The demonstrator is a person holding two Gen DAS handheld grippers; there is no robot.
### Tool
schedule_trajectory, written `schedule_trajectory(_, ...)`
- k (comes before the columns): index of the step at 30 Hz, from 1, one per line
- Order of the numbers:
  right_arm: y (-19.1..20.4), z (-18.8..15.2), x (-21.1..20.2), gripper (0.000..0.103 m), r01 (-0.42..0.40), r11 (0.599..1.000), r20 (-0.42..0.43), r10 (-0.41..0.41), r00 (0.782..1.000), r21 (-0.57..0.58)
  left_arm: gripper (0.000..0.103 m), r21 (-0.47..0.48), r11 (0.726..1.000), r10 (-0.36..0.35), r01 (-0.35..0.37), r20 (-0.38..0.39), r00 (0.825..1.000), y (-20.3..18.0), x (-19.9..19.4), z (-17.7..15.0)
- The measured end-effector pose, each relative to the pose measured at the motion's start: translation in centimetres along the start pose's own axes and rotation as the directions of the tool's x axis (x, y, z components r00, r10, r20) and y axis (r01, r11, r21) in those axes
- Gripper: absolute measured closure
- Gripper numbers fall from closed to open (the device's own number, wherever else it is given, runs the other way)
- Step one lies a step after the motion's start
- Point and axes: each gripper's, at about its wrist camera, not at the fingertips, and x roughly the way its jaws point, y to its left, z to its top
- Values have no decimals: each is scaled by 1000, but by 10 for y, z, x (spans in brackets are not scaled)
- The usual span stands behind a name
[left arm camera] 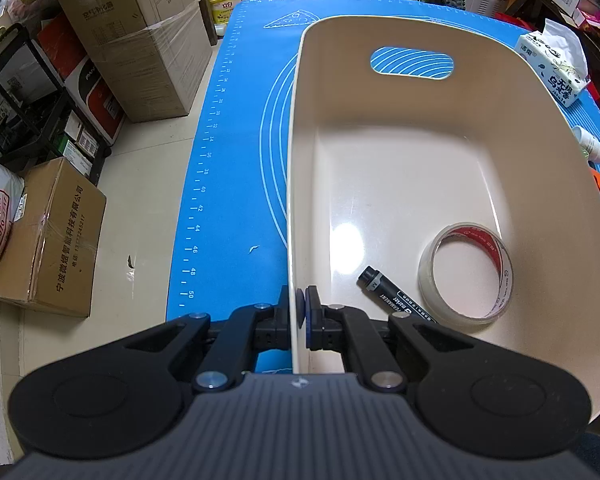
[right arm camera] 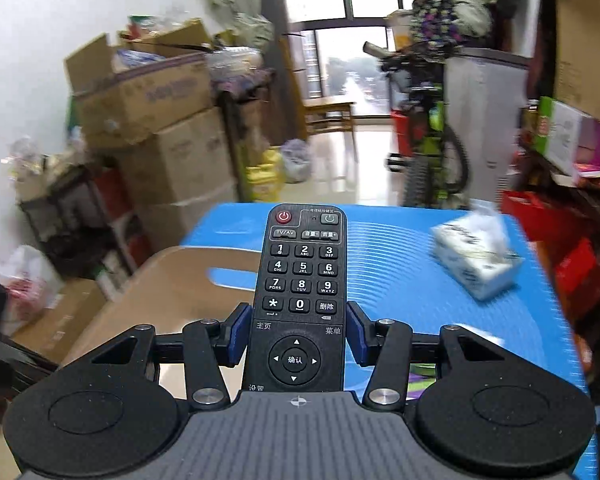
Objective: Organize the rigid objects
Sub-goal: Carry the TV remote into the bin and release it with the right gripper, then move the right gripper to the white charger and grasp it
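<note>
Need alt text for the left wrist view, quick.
The left claw is clamped on the near wall of a cream bin sitting on a blue mat. Inside the bin lie a black marker and a roll of clear tape.

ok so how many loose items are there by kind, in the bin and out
Clear tape roll: 1, in the cream plastic bin
Black permanent marker: 1, in the bin
Black remote control: 1, in the right claw
White bottle: 1, on the blue mat
Total: 4

Basin (left arm camera: 440, 152) far half open, marker (left arm camera: 396, 296), tape (left arm camera: 466, 274) near
</note>
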Motion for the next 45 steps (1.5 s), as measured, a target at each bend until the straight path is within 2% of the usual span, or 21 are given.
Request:
schedule_trajectory(5,40,-4,22,48,-98,995,-60,96,994,-31,97,-3,1000,-1,1,-1,1000,1,0,0)
schedule_trajectory(10,72,-24,51,48,-146,986,-163,131,978,-80,97,-5,1000,-1,1,-1,1000,2,0,0)
schedule_trajectory(15,91,-47,71,48,-184,976,-273,148,950,-112,97,-4,1000,-1,1,-1,1000,2,0,0)
schedule_trajectory(19,98,-63,84,48,-189,972,-360,129,924,-137,97,-2,1000,-6,6,-1,1000,3,0,-1)
schedule_trajectory(24,99,-71,92,48,-190,973,-407,123,905,-128,97,4,1000,-6,6,-2,1000,2,0,0)
schedule_trajectory(28,94,-59,81,35,-201,968,-351,138,926,-149,97,6,1000,-6,6,-3,1000,2,0,0)
schedule_trajectory(34,74,-32,50,31,-190,969,-239,149,960,-158,97,7,1000,-6,6,-3,1000,2,0,0)
schedule_trajectory(40,22,-6,28,28,-116,988,-160,100,982,-98,97,5,1000,-8,8,-2,1000,3,1,0)
schedule_trajectory(45,-24,-6,19,26,-33,997,-137,24,990,-66,97,7,1000,-7,7,-2,1000,2,1,1)
